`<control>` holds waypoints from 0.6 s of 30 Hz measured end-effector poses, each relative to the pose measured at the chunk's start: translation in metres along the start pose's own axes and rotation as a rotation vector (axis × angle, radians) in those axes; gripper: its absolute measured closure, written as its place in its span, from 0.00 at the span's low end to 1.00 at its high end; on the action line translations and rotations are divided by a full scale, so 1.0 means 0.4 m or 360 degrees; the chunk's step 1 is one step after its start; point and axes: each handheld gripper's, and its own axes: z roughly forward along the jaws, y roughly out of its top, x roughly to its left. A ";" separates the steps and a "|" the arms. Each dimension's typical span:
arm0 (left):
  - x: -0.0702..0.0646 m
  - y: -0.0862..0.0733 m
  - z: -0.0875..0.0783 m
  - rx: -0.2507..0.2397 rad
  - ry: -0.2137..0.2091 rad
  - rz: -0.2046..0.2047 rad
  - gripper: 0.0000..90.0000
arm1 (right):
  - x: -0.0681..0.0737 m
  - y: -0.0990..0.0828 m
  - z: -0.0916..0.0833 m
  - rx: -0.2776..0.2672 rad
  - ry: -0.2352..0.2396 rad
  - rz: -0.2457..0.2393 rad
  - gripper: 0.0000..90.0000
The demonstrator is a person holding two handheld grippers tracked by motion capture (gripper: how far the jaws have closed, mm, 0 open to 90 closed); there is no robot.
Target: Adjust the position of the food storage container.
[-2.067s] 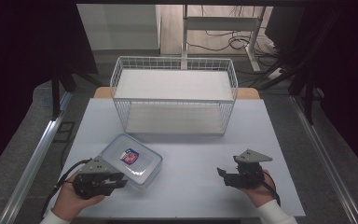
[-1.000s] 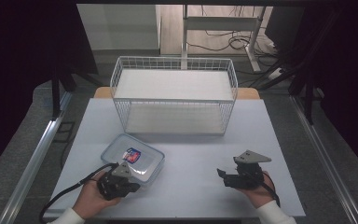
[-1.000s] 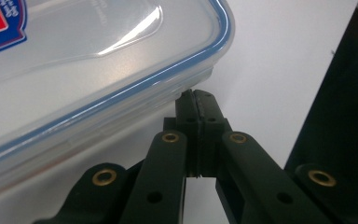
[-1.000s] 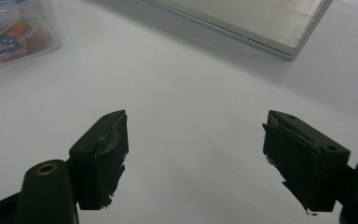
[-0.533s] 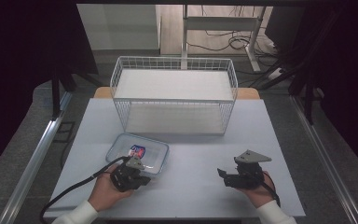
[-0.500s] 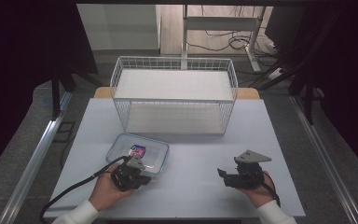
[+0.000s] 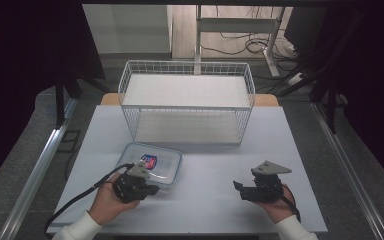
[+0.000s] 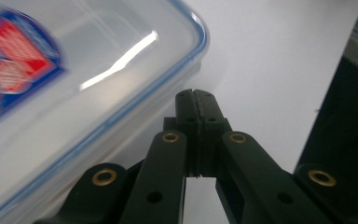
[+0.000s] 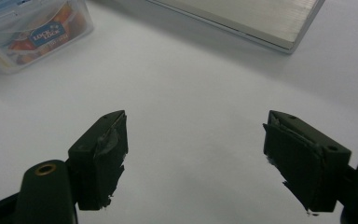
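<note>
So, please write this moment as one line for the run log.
left gripper: shut, nothing held, beside container corner | right gripper: open, empty, over table | wire basket: behind container

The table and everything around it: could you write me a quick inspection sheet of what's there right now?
Surface: white table, flat and bare around the items.
Job's things: clear plastic container with a blue-rimmed lid and a red and blue label, lying near the left front; white wire basket at the back, nothing seen inside.
Clutter: nothing seen.
Grippers: left hand-held gripper shut, jaws pressed together with nothing between them, tips beside the container's edge; right hand-held gripper open over bare table.
Cables: black cable trails from the left hand-held gripper off the table's front edge.
Surroundings: dark curtains at the sides, a desk frame and floor cables behind.
</note>
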 end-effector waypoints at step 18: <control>0.316 -0.063 -0.129 -0.0066 0.0402 -0.0434 1.00 | -0.007 -0.004 0.006 0.0029 -0.0014 0.0027 0.24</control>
